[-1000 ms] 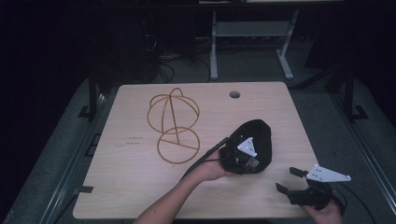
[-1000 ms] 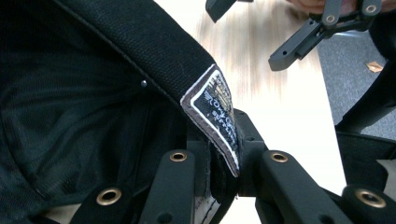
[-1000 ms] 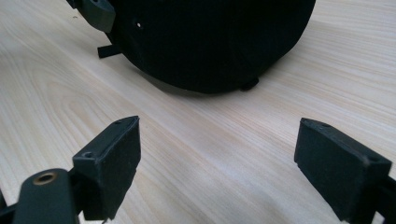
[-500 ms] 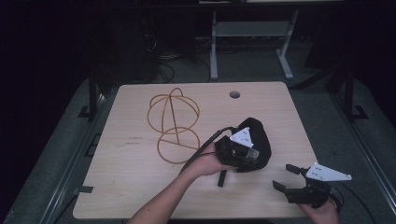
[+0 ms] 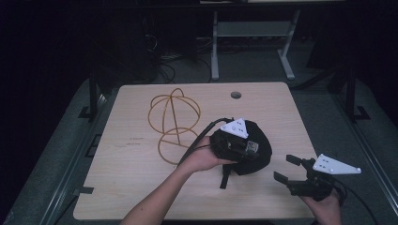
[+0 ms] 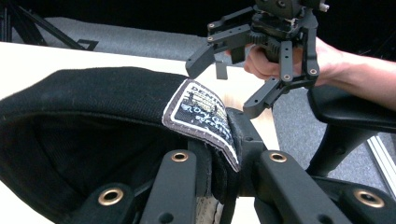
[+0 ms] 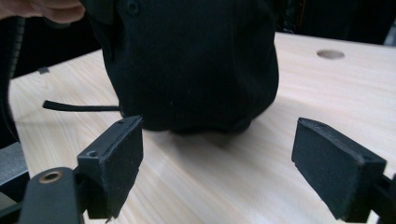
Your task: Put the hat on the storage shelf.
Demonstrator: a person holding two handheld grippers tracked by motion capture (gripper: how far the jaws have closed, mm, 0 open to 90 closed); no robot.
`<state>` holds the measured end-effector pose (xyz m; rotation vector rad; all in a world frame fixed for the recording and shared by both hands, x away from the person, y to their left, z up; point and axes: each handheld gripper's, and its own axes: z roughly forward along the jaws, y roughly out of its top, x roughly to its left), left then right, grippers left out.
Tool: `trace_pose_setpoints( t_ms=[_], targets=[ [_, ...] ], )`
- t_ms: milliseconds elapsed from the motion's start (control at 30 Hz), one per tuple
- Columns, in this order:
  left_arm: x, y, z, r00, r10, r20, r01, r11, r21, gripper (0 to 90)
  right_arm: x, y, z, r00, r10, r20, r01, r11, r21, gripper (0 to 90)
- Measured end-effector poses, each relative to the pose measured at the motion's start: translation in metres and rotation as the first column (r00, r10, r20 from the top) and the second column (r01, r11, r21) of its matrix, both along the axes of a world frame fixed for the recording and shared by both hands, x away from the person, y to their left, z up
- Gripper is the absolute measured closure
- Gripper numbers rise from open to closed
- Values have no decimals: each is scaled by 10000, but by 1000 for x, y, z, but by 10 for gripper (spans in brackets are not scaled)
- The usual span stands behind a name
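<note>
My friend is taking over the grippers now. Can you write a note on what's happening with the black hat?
Left gripper: shut on the black cap, pinching its edge by the sewn label.
Right gripper: open, holding nothing, near the table's right front edge, facing the cap.
Wire stand: bare, on the wooden table, left of the cap.
Done: cap gripped.
Left: probably setting the cap on the stand, though that is a guess.

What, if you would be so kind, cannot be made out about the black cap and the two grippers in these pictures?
- Black cap, high view: the left gripper covers the gripped edge.
- Label, left gripper view: print too small and blurred to read.
- Strap, right gripper view: its end is hidden behind the cap.
- Right gripper, high view: the hand is cut off by the bottom edge.
</note>
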<state>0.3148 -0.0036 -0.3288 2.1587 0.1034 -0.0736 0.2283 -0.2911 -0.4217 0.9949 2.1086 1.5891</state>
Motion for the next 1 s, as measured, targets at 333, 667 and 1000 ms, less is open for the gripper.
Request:
trace_pose_setpoints(
  t_ms=[333,667,1000],
  targets=[
    [-11,-2,16,9976,-687,29,688,9971,-330,810,12,10,18,9979,542,363,-547,9984,136,182],
    [-25,-9,26,9862,-1641,233,1649,9858,-334,810,11,13,16,9921,948,825,-996,9934,562,338],
    [-28,-12,28,9841,-1739,372,1748,9844,-214,810,7,14,14,9859,1252,1110,-1310,9903,463,647]
  ],
)
